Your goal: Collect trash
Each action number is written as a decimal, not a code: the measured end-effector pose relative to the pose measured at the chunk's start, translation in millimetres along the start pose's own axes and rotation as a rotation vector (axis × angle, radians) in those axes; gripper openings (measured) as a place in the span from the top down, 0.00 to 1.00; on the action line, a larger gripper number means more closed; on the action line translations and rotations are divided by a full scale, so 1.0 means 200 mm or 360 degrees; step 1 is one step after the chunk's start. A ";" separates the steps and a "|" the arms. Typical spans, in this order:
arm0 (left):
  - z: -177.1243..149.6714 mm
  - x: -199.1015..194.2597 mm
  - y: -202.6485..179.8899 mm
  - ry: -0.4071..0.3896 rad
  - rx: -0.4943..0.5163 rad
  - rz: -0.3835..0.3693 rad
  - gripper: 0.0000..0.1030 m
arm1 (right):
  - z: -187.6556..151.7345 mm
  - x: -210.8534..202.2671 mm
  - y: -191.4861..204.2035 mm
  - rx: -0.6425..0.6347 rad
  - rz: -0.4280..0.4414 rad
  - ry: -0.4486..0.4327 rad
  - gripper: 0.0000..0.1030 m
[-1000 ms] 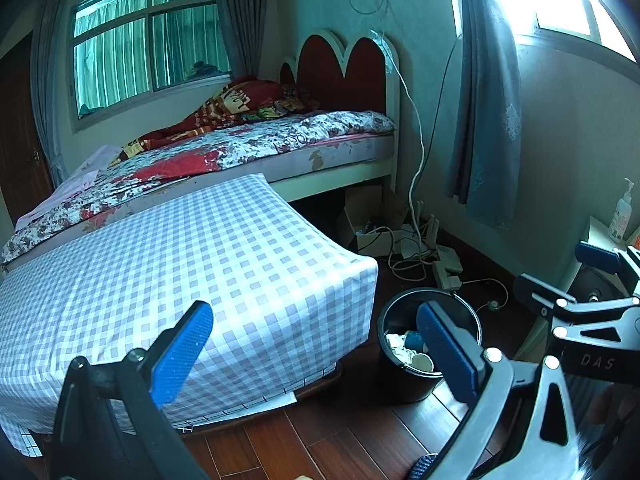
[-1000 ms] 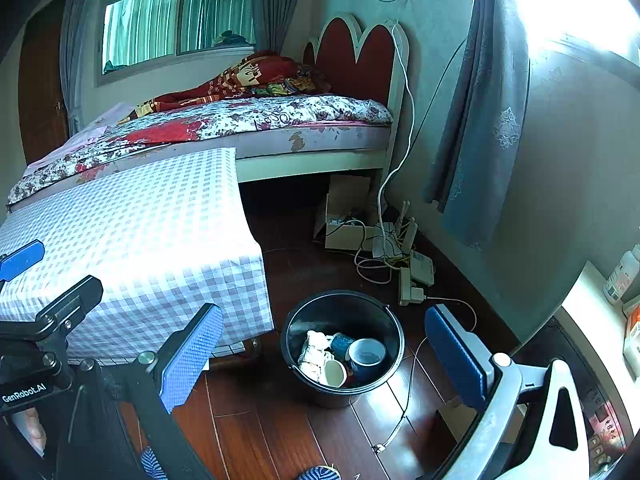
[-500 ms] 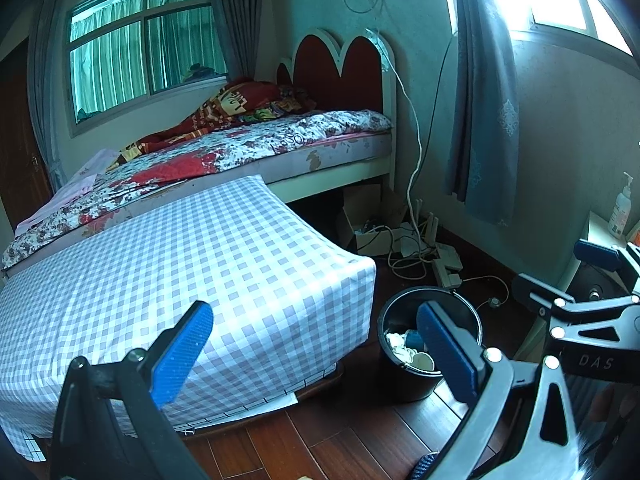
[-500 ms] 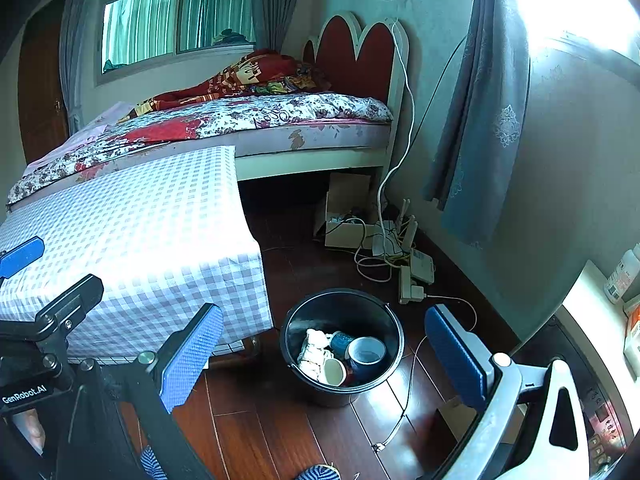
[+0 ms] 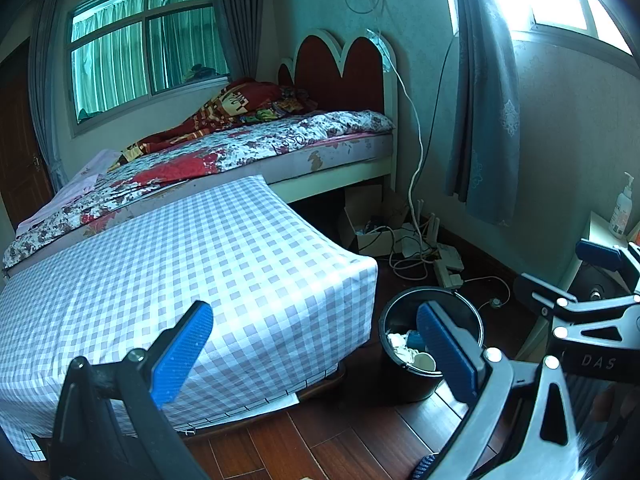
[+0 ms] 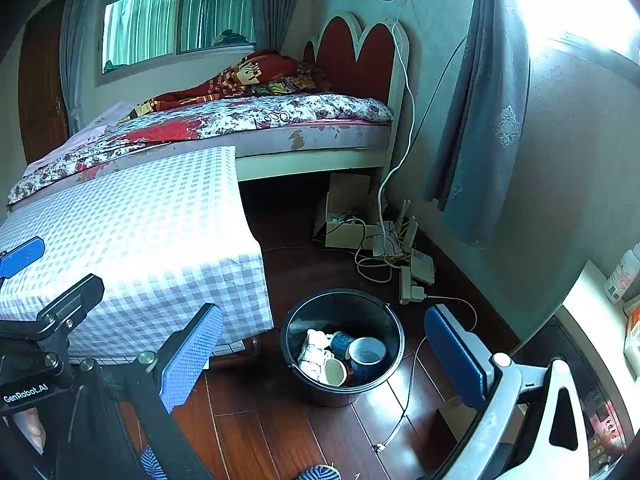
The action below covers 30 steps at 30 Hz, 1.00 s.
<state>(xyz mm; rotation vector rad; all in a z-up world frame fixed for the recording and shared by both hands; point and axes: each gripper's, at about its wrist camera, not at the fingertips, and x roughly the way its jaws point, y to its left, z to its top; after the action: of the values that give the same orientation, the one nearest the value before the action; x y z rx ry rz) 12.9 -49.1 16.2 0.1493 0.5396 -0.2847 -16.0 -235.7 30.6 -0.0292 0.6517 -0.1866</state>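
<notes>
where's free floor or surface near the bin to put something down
The checked cloth top is bare and wide. Bare floor lies in front of the bin, between it and the cloth's hem. Crowded: cables and power strips behind the bin by the box, and a thin wire right of it.

This is a bedroom in a home. A bed (image 6: 256, 120) with a scalloped red headboard (image 6: 360, 56) and floral sheet stands under a curtained window (image 6: 180, 12), with a checked cover (image 5: 180, 264) alongside, wood floor (image 6: 280, 432), and cables (image 6: 380, 256) at the wall.
</notes>
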 end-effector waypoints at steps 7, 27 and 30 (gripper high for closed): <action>0.00 0.00 0.00 0.0005 0.0003 -0.0005 0.01 | 0.00 0.00 0.00 0.0003 -0.0001 0.0003 0.01; -0.03 0.01 0.00 0.0007 0.0039 0.0019 0.01 | -0.04 0.02 0.02 0.0008 -0.0002 0.0018 0.01; -0.03 0.01 0.01 -0.0001 0.0036 -0.0014 0.01 | -0.05 0.02 0.02 0.0007 -0.0001 0.0026 0.01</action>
<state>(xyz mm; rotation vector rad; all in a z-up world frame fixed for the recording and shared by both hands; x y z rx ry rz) 11.7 -46.5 10.2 0.1690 0.5366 -0.2995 -18.1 -231.4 19.9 -0.0235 0.6676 -0.1893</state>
